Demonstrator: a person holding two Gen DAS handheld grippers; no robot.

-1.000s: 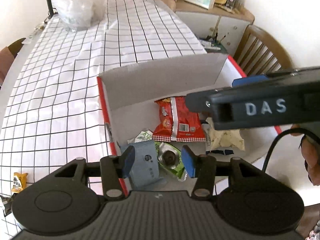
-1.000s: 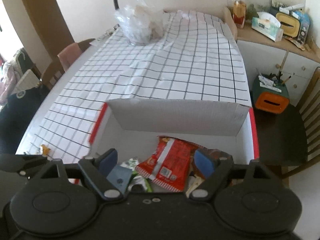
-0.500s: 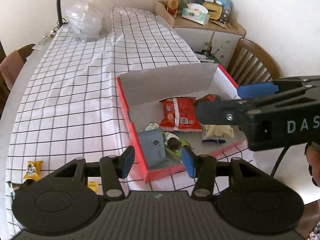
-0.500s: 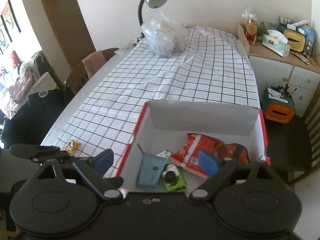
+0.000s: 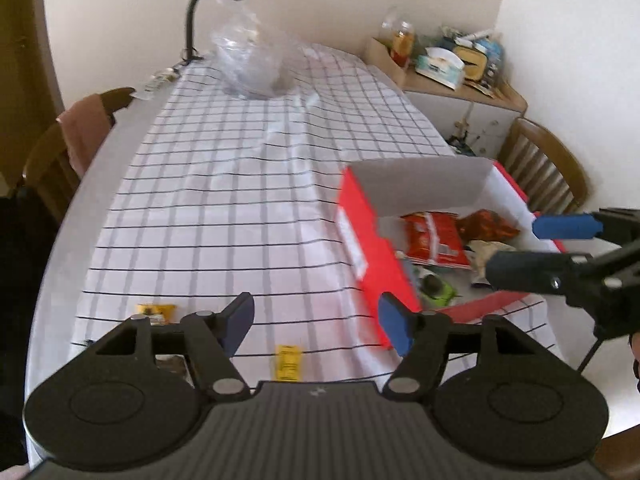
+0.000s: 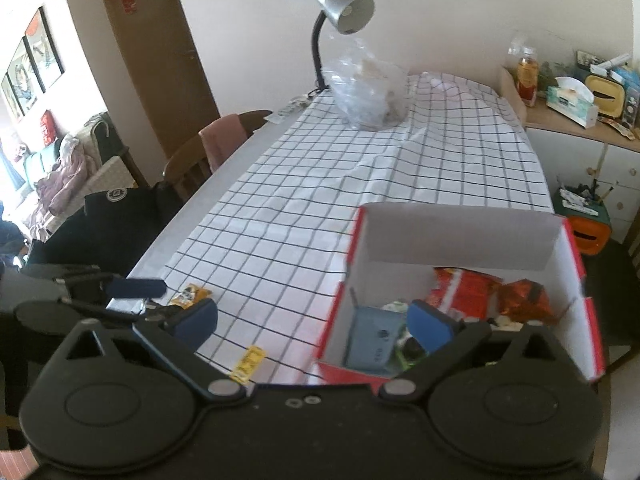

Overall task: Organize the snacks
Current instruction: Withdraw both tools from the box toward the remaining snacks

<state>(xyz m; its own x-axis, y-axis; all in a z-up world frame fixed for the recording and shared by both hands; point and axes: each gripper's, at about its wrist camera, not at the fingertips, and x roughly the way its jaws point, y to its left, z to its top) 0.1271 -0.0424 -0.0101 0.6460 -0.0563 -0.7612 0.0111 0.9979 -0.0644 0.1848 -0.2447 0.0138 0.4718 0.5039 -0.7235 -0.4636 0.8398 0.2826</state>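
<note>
A red cardboard box [image 5: 360, 240] [image 6: 460, 236] with white inner walls stands on the checked tablecloth. It holds a red snack bag [image 5: 434, 236] [image 6: 460, 288], an orange-brown bag [image 6: 524, 296], a blue packet [image 6: 374, 340] and a green packet [image 5: 438, 292]. Loose on the cloth lie a small yellow packet [image 5: 287, 362] [image 6: 250, 364] and a yellow-brown snack [image 5: 156, 310] [image 6: 190, 294]. My left gripper [image 5: 316, 320] hovers over the cloth left of the box, jaws opening, nothing between them. My right gripper [image 6: 314, 324] hangs over the box's near left corner, jaws opening wide, holding nothing.
A grey desk lamp [image 6: 344, 12] and a clear plastic bag [image 6: 368, 92] stand at the table's far end. Wooden chairs [image 5: 548, 168] [image 6: 216, 152] flank the table. A cluttered cabinet [image 6: 576, 120] and an orange bin [image 6: 588, 236] are at the right.
Both grippers have drawn back and up from the box and shifted left, and their jaws have widened. The loose snacks at the table's near edge have come into view.
</note>
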